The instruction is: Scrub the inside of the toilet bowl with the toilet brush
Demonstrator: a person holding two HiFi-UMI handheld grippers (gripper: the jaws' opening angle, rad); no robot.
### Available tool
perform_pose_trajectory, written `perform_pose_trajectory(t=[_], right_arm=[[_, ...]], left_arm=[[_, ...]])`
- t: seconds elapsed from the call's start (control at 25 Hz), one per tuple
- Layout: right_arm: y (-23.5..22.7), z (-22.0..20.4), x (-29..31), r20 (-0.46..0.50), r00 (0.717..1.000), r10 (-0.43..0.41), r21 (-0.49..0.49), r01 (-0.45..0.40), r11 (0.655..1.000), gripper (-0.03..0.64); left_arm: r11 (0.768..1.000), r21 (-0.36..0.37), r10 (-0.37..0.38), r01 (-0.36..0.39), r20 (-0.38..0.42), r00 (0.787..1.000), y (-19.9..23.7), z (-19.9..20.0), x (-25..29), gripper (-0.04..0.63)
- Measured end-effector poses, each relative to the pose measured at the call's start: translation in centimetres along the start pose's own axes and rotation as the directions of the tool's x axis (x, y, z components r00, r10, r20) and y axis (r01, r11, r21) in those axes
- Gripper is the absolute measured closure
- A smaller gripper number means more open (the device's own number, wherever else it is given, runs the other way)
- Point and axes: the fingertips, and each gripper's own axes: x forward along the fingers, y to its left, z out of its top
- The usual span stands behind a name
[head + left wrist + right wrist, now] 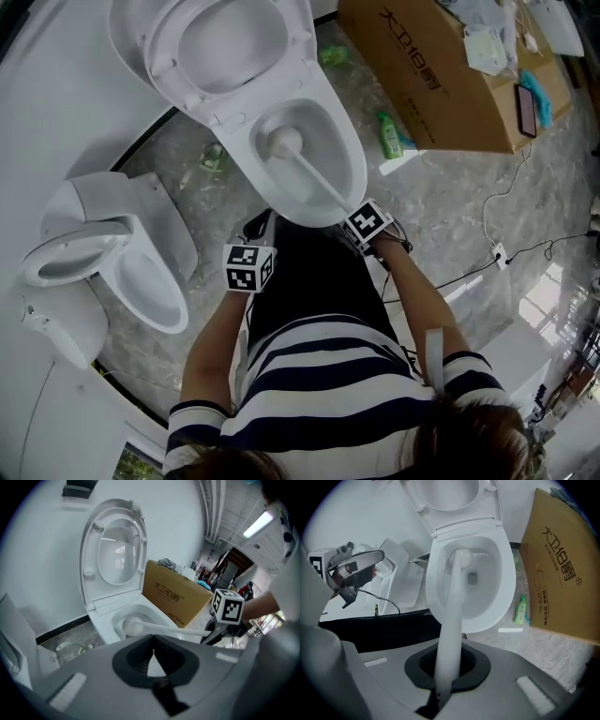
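Note:
The white toilet bowl (349,169) stands with seat and lid raised. The white toilet brush has its round head (284,142) low in the bowl's back part, and its handle (323,187) slants toward me over the front rim. My right gripper (367,223) is shut on the handle's end. In the right gripper view the handle (451,616) runs from my right gripper (449,667) to the brush head (464,558) near the drain. My left gripper (249,266) hovers left of the bowl's front; in its own view my left gripper (153,652) is shut on nothing.
A second, smaller toilet (112,258) stands at the left by the curved white wall. A big cardboard box (441,75) lies right of the bowl, with a green bottle (389,134) between them. Cables (506,239) cross the grey floor at the right.

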Motion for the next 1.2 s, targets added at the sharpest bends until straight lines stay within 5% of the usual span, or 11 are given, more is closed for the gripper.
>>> perform_pose_trajectory(t=[0.44,1.2], right_arm=[[-1.8,3.5,2.3,-0.118,0.992,-0.053,-0.074,0.044,0.996,0.618],[-4.1,7.2,5.5,-0.139,0.986,-0.094,-0.159,0.071,0.985,0.618]], left_arm=[[0.999,0.014,-0.03,0.031,-0.079,0.996,1.9,-0.8,3.4,0.595],[1.0,0.015,-0.026,0.028,-0.115,0.993,3.7,-3.0,5.8,0.595]])
